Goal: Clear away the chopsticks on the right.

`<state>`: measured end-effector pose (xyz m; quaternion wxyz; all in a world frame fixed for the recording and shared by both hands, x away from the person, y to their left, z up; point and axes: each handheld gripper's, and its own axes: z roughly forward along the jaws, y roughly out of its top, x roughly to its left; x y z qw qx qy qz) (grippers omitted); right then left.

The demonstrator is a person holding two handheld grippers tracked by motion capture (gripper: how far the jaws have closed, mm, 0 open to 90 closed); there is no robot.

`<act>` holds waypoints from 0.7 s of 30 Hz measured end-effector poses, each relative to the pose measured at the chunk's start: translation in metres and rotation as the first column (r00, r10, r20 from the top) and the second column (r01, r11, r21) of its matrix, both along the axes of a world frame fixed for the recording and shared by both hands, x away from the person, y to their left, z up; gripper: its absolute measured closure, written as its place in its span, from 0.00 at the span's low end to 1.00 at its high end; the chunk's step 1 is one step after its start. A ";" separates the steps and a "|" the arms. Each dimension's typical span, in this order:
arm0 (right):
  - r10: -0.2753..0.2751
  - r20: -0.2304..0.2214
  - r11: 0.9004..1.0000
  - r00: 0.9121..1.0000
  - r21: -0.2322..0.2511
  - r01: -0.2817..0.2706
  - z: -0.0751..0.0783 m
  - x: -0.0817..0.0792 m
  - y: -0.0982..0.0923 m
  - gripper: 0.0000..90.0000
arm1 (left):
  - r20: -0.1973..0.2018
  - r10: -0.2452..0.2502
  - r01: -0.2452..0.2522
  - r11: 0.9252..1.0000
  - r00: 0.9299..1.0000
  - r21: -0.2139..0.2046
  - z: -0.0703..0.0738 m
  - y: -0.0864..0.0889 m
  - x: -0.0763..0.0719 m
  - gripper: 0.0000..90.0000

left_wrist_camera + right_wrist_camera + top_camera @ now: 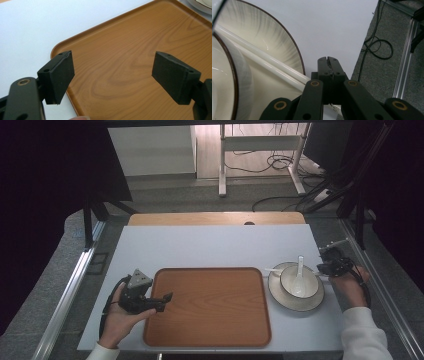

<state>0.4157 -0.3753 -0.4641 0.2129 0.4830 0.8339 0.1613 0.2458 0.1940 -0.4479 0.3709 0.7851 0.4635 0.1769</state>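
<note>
A brown wood-grain tray [207, 305] lies in the middle of the white table. My left gripper [164, 300] hangs over the tray's left edge, open, with nothing between its jaws; in the left gripper view the jaws [112, 75] frame bare tray [130, 50]. To the tray's right, a cream plate [300, 306] carries a bowl [287, 282] with a white spoon [299, 270]. White chopsticks [274, 269] lie across the plate. My right gripper [326, 268] sits at the plate's right rim, shut [327, 60]. The chopsticks [262, 60] run over the plate [269, 32] and pass under the gripper's body.
The white table top [210, 245] has free room behind the tray. Metal rails [70, 290] run along both sides. Cables [377, 47] lie on the grey floor to the right. A wooden board [215, 218] borders the far edge.
</note>
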 end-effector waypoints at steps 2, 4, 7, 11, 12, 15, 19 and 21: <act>-0.002 -0.007 1.000 1.000 0.002 0.002 -0.001 0.000 -0.001 0.99 | 0.002 0.002 -0.002 1.000 1.000 -0.002 0.000 0.001 0.000 0.20; -0.003 -0.011 1.000 1.000 0.004 0.003 -0.001 0.000 -0.001 0.99 | 0.002 0.005 -0.005 1.000 1.000 0.001 0.000 0.002 0.000 0.20; 0.000 -0.020 1.000 1.000 0.011 0.000 0.000 -0.001 -0.002 0.99 | 0.002 0.005 -0.005 1.000 1.000 0.004 0.000 0.002 0.000 0.20; 0.000 -0.040 1.000 0.999 0.017 0.000 0.000 -0.003 -0.005 0.99 | 0.004 0.004 -0.004 1.000 1.000 0.006 -0.001 0.002 0.000 0.20; -0.002 -0.043 1.000 0.999 0.020 0.002 0.000 -0.004 -0.006 0.99 | 0.003 0.005 -0.005 1.000 1.000 0.006 -0.001 0.001 0.000 0.20; -0.007 -0.050 1.000 0.999 0.028 0.009 0.000 -0.005 -0.007 0.99 | 0.001 0.009 -0.009 1.000 1.000 0.008 -0.002 0.001 0.001 0.20; -0.006 -0.068 1.000 0.998 0.025 0.008 0.000 -0.006 -0.008 0.99 | 0.001 0.009 -0.009 1.000 1.000 0.008 -0.002 0.002 0.001 0.19; -0.011 -0.075 1.000 0.997 0.027 0.013 0.000 -0.008 -0.009 0.99 | 0.000 0.007 -0.007 1.000 1.000 0.009 -0.002 0.001 0.001 0.20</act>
